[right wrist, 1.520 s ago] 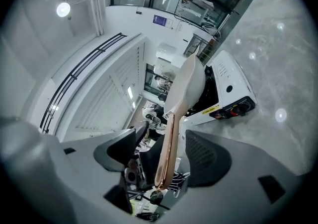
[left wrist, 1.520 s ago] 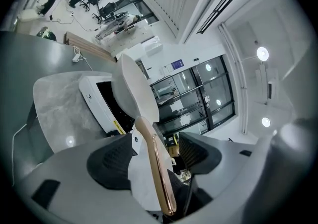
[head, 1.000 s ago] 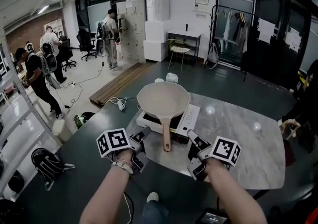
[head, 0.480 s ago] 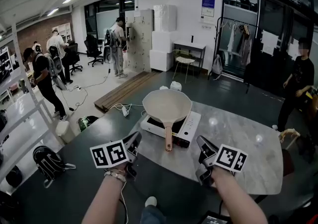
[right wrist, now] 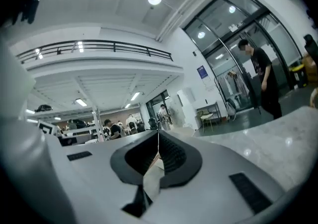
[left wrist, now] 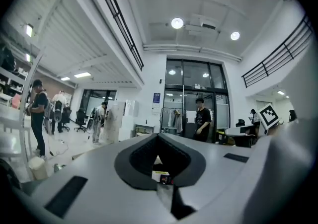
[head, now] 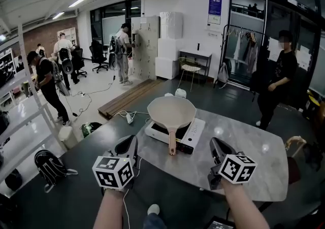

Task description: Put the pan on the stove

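Observation:
A beige pan [head: 170,109] sits on the white single-burner stove [head: 190,132], with its handle [head: 172,142] pointing toward me over the stove's front edge. Both grippers hang well short of the table, apart from the pan. My left gripper [head: 131,144] is shut with nothing in it, left of the handle. My right gripper [head: 215,144] is also shut and empty, to the right. In the left gripper view the jaws [left wrist: 158,137] meet and point up at the room. The right gripper view shows closed jaws [right wrist: 158,136] too.
The stove stands on a marble-topped table [head: 244,146]. A person in black [head: 277,83] walks behind its far right. Several people stand at the back left. A backpack [head: 48,166] lies on the floor beside a shelf, and wooden planks [head: 127,96] lie beyond the table.
Both grippers drew back from the pan handle toward me and tilted upward. The left jaws closed. My view lifted, and a person in black walked in at the right.

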The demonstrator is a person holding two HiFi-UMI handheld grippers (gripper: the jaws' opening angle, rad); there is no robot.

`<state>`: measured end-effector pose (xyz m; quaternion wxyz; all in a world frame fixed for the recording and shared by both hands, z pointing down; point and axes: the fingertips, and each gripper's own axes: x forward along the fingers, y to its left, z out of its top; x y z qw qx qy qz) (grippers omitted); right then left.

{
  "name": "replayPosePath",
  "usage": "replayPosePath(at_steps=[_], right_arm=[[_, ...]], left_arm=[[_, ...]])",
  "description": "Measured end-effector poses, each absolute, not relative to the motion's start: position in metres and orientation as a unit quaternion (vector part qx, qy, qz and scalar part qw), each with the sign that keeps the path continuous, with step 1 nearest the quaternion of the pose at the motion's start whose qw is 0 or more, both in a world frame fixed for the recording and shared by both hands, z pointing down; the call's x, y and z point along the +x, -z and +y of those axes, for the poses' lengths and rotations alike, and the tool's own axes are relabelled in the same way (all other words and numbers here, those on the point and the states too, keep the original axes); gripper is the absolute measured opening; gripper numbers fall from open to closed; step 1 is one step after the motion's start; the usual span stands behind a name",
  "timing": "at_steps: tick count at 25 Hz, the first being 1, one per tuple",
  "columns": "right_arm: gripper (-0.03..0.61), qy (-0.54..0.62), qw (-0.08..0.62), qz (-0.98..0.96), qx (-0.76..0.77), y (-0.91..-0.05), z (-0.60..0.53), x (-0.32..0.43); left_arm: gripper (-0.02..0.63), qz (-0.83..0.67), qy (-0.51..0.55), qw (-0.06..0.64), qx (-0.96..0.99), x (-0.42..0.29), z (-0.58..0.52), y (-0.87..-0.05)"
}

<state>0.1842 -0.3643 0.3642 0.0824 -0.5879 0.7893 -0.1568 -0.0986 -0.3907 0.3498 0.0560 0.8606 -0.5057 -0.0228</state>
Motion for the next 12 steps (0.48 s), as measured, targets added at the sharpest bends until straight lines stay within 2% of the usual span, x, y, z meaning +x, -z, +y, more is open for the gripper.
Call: replayPosePath(at_steps=[8, 12], right_arm=[[0.025, -0.065, -0.009, 0.802, -0.593, -0.333, -0.338, 0.177], [0.026, -0.116, -0.026, 0.787, -0.606, -0.324, -0.329, 0.18]], left_arm=[[0.011, -0.515, 0.036, -0.034, 0.856, -0.096, -0.381, -0.32], [0.011, -0.511, 0.035, -0.056, 0.857, -0.092, -0.379, -0.313]])
